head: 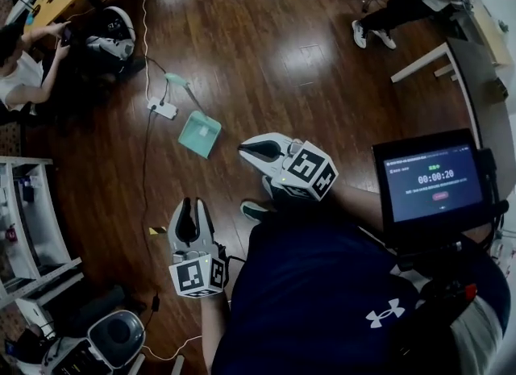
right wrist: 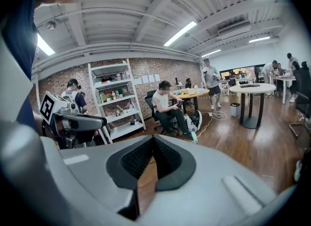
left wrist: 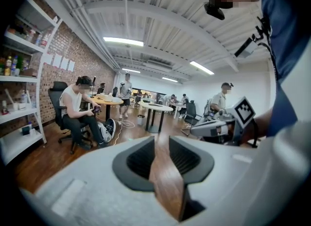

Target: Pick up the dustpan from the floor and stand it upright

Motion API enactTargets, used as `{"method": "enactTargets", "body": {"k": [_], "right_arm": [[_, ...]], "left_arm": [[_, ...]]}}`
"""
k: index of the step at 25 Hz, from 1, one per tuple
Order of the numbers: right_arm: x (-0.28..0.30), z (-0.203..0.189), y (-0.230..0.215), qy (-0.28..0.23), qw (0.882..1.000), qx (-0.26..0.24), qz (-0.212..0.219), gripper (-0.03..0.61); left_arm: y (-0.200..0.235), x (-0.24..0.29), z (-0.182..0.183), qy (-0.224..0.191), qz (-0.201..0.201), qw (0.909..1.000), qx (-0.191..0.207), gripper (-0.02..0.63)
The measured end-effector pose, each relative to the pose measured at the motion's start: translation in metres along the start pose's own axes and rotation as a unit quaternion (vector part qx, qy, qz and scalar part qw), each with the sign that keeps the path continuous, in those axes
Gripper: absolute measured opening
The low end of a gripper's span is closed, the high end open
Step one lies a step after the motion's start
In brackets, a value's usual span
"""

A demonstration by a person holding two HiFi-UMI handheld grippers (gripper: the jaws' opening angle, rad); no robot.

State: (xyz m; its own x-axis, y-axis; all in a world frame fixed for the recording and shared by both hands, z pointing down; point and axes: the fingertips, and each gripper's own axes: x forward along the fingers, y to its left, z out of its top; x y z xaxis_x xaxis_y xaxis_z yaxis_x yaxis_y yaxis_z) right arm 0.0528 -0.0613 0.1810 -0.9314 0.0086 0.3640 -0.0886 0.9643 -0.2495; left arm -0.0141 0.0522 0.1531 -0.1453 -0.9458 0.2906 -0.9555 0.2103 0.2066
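The mint-green dustpan (head: 199,133) lies flat on the dark wood floor, its handle pointing up-left toward a power strip. My right gripper (head: 262,150) hovers just right of the pan, apart from it, and its jaws meet at the tips with nothing between them (right wrist: 153,141). My left gripper (head: 187,224) is nearer to me, below the pan and well clear of it. Its jaws stand apart with only floor showing in the gap (left wrist: 163,147). In the right gripper view a small mint-green piece (right wrist: 195,136) shows on the floor ahead, probably the pan's handle.
A white power strip (head: 164,110) with a long cable lies by the dustpan's handle. A person sits on a chair (head: 24,67) at the left, and white shelves (head: 32,220) stand below. A screen (head: 433,181) is mounted at my right. Round tables (right wrist: 250,91) stand farther off.
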Motion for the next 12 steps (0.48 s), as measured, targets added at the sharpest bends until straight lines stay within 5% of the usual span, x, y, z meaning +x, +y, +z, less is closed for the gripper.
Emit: {"method": "enactTargets", "body": {"k": [12], "right_arm": [[0.005, -0.004, -0.007, 0.014, 1.0, 0.004, -0.022, 0.011]], "left_arm": [[0.016, 0.002, 0.0, -0.012, -0.004, 0.9998, -0.018, 0.095]]}}
